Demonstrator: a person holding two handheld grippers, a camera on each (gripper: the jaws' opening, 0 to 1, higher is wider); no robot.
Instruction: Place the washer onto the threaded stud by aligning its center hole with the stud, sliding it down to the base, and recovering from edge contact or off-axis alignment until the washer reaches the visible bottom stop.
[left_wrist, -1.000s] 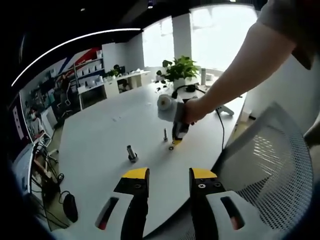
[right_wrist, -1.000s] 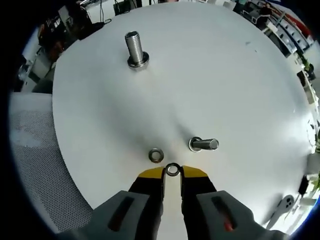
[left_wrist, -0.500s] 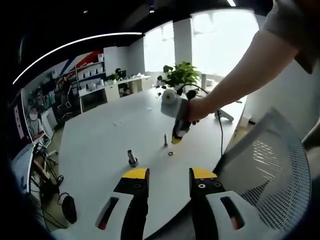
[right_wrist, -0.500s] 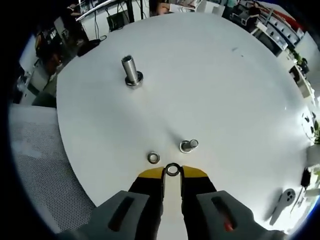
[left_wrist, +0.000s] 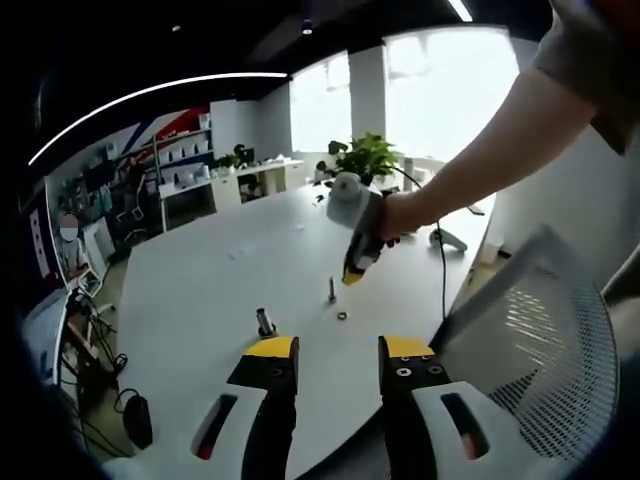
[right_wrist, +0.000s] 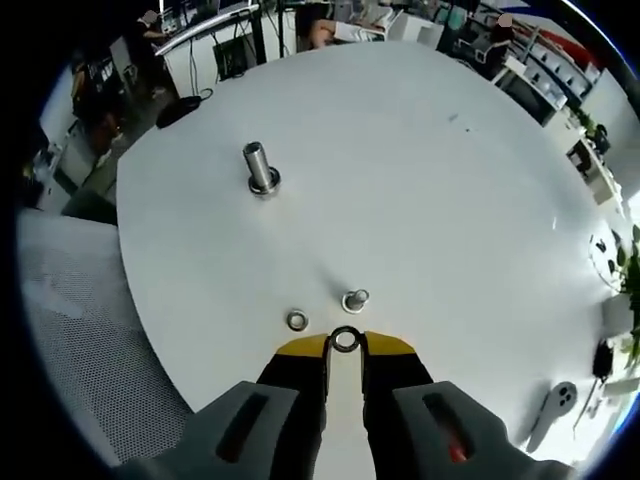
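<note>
1. Here, washer (right_wrist: 345, 340) pinched between the yellow tips of the right gripper (right_wrist: 345, 343), hole facing the camera, raised above the white table (right_wrist: 420, 180).
2. Just beyond the tips in the right gripper view: the thin threaded stud (right_wrist: 355, 299), seen nearly end-on, standing on the table, apart from the held washer.
3. Beside that stud, to its left: a second washer (right_wrist: 297, 320), flat on the tabletop.
4. Farther off, toward the upper left: a thicker bolt (right_wrist: 262, 168), upright on its head.
5. In the left gripper view: right gripper (left_wrist: 352, 276) held in a person's hand (left_wrist: 398, 215), tips down, poised above the stud (left_wrist: 332, 290), with the loose washer (left_wrist: 342, 316) and thick bolt (left_wrist: 265, 322) nearby.
6. Left gripper (left_wrist: 335, 350): jaws parted, nothing between them, well back near the table edge.
7. At the table's near side: a mesh chair (left_wrist: 540, 330).
</note>
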